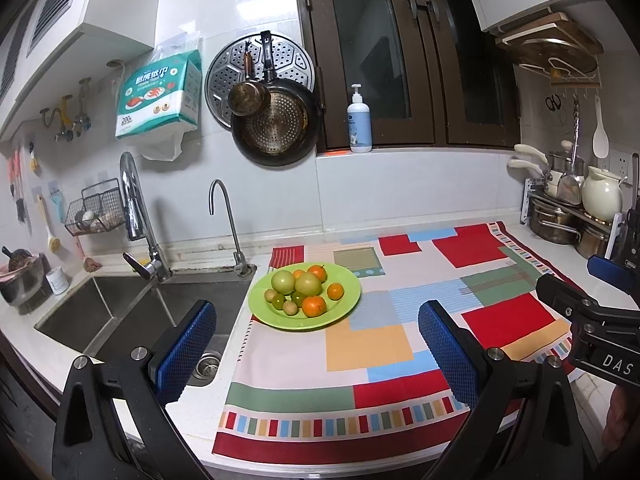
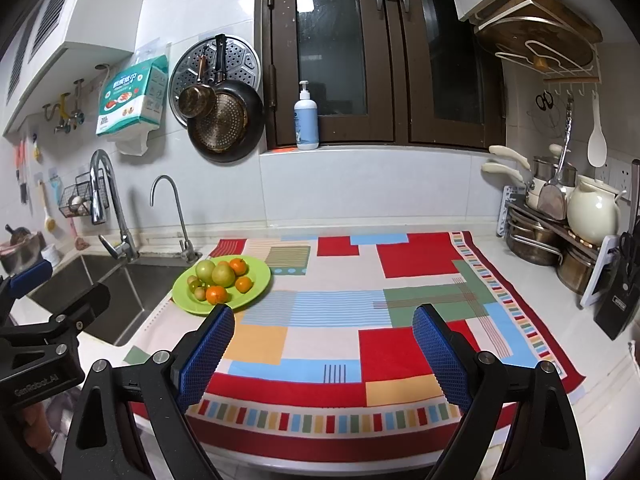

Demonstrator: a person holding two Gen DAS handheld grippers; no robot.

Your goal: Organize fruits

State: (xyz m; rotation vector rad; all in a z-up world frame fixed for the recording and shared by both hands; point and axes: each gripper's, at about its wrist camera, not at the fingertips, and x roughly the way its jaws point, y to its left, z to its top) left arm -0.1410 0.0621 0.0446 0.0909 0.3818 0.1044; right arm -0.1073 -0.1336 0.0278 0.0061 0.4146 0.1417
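Observation:
A green plate (image 1: 346, 290) (image 2: 260, 270) sits on the left part of a colourful patchwork cloth (image 1: 360, 360) (image 2: 328, 344), beside the sink. It holds two large green fruits (image 1: 283, 282) (image 2: 205, 270), three orange tangerines (image 1: 314, 306) (image 2: 216, 294) and several small green fruits (image 1: 279, 301). My left gripper (image 1: 316, 352) hovers open in front of the plate, nothing between its blue pads (image 1: 186, 354). My right gripper (image 2: 324, 354) hangs open over the cloth, right of the plate, also with nothing in it. Each gripper shows at the edge of the other's view.
A steel sink (image 1: 132, 316) with two taps (image 1: 138, 216) lies left of the cloth. Pots, a cream jug (image 2: 592, 214) and a knife block (image 2: 622, 292) crowd the right counter. Pans (image 1: 276, 124) hang on the wall; a pump bottle (image 1: 359, 124) stands on the window sill.

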